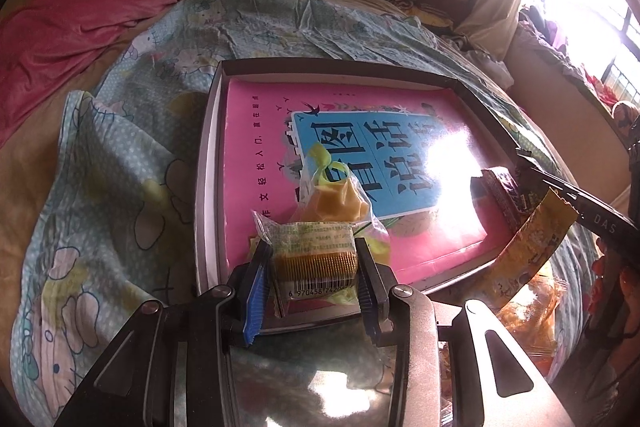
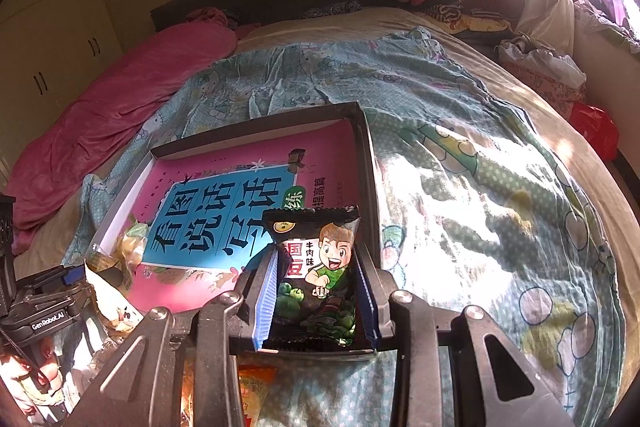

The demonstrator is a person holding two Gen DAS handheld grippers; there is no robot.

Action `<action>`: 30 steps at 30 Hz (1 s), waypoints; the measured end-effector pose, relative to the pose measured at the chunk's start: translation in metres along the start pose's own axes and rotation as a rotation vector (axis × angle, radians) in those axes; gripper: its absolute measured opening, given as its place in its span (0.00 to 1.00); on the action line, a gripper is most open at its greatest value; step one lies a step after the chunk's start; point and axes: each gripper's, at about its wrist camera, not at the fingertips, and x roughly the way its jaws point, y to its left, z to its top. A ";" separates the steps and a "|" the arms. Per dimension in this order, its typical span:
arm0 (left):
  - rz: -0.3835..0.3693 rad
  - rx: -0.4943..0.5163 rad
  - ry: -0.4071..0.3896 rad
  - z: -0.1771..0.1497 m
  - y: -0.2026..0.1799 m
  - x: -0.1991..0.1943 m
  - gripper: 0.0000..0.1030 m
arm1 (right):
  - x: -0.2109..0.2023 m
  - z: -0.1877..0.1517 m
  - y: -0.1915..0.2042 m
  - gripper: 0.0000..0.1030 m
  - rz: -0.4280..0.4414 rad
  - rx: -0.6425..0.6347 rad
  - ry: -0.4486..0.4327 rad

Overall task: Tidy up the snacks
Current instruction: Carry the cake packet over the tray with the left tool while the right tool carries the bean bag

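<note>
Both grippers loaded, both over the near edge of the shallow box (image 1: pixel 212 131) on the bed.

Left gripper (image 1: pixel 314 267): jaws closed on a small clear-wrapped pastry (image 1: pixel 312 255), barcode facing the camera. It hangs at the box's 6 o'clock edge. Just beyond it, a knotted clear bag with a yellow lump (image 1: pixel 340 203) already lies in the box on the pink book (image 1: pixel 256 131) that lines the bottom.

Right gripper (image 2: pixel 316 291): jaws closed on a black cartoon-print pea packet (image 2: pixel 316 267), upright, at the box's 5 o'clock corner. In the left view this gripper shows at 3 o'clock, with a yellow wrapper (image 1: pixel 532 243) near its tip; can't tell what that wrapper rests on.

More loose snacks sit outside the box: orange packets (image 2: pixel 252 395) low in the right view, about 6 o'clock.

Handling, my read:
- Pastry: light, soft, crushable. Film is slick. Grip across the body as now, light squeeze only, or it deforms.
- Pea packet: light, puffy, foil slides under pads. Pinching mid-body works; the crimped seam end would hold firmer.
- Neither needs much force. Risk is slip, or crushing the contents.

Next likely: lower each into the box beside the bag, release flat on the book. Keep the two grippers apart; they sit near each other at that edge.
</note>
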 end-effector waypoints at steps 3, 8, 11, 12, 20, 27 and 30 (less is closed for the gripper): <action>0.001 0.001 0.002 0.000 -0.001 0.001 0.39 | 0.001 0.000 0.001 0.35 -0.001 -0.001 0.001; 0.001 0.001 0.002 0.000 -0.001 0.001 0.39 | 0.003 0.000 0.003 0.36 -0.003 -0.007 0.003; 0.001 0.002 0.002 0.000 -0.002 0.001 0.39 | 0.003 -0.001 0.003 0.36 -0.004 -0.008 0.004; 0.001 0.001 0.002 0.000 -0.002 0.001 0.39 | 0.002 -0.001 0.003 0.36 -0.004 -0.007 0.005; 0.002 0.002 0.002 -0.001 -0.002 0.001 0.39 | -0.002 -0.005 0.003 0.36 -0.016 -0.012 0.004; 0.001 0.000 0.004 0.000 -0.002 0.001 0.39 | -0.005 -0.005 0.000 0.36 -0.028 -0.002 0.007; 0.002 0.000 0.003 0.000 -0.002 0.001 0.39 | -0.006 -0.006 0.000 0.36 -0.030 -0.001 0.008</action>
